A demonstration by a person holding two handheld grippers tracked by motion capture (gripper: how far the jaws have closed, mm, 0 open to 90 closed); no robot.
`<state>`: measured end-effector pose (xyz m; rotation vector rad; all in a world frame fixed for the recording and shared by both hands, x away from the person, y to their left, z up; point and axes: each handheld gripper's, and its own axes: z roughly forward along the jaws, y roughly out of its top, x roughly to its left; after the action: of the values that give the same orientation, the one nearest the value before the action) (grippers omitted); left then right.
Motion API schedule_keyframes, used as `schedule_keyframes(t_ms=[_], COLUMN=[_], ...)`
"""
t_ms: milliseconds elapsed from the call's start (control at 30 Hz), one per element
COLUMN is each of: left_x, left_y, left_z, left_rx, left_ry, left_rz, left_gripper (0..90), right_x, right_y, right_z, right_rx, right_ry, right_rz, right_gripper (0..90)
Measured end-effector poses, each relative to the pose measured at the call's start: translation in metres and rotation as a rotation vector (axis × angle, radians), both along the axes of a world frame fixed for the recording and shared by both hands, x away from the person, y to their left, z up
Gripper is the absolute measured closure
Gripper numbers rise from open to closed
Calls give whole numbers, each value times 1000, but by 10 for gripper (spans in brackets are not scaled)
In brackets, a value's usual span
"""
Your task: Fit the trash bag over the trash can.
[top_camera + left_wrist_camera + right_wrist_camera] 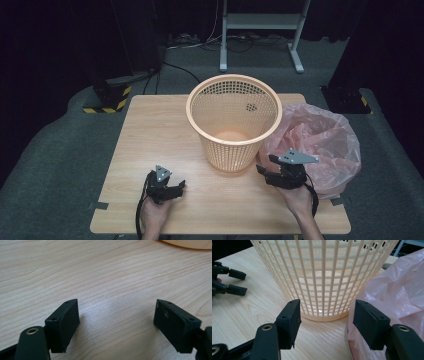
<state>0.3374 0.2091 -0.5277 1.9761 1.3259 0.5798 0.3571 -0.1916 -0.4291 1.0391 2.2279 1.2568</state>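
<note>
— So, where is your right gripper now?

— I hold it just beside the orange mesh basket, jaws spread, nothing between them. The pink plastic bag lies at the right of the basket, on the table, and touches its lower wall.

— And your left gripper?

— It is low over bare wood, well apart from the basket. Its jaws are also spread and empty.

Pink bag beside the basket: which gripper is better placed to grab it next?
Right. The right gripper hangs open beside the pink bag, one jaw already at the plastic. The left gripper, also open, sits over bare table across the basket.
</note>
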Motion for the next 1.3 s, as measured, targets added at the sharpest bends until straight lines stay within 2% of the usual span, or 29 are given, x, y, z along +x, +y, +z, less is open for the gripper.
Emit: schedule_keyframes(t_ms=[267, 433, 800, 967, 1300], left_x=[0, 0, 0, 0, 0], left_y=[0, 0, 0, 0, 0], left_z=[0, 0, 0, 0, 0], left_rx=[-2, -1, 0, -1, -1], left_ry=[0, 0, 0, 0, 0], left_rz=[2, 2, 2, 2, 3], left_gripper=[208, 208, 208, 209, 209], right_x=[3, 5, 14, 17, 29], right_y=[-3, -11, -30, -40, -61], right_z=[6, 11, 16, 22, 29], right_rx=[-1, 12, 24, -1, -31], right_ry=[-2, -10, 7, -1, 12], right_rz=[-16, -35, -85, -125, -208], right_gripper=[386, 386, 379, 357, 306])
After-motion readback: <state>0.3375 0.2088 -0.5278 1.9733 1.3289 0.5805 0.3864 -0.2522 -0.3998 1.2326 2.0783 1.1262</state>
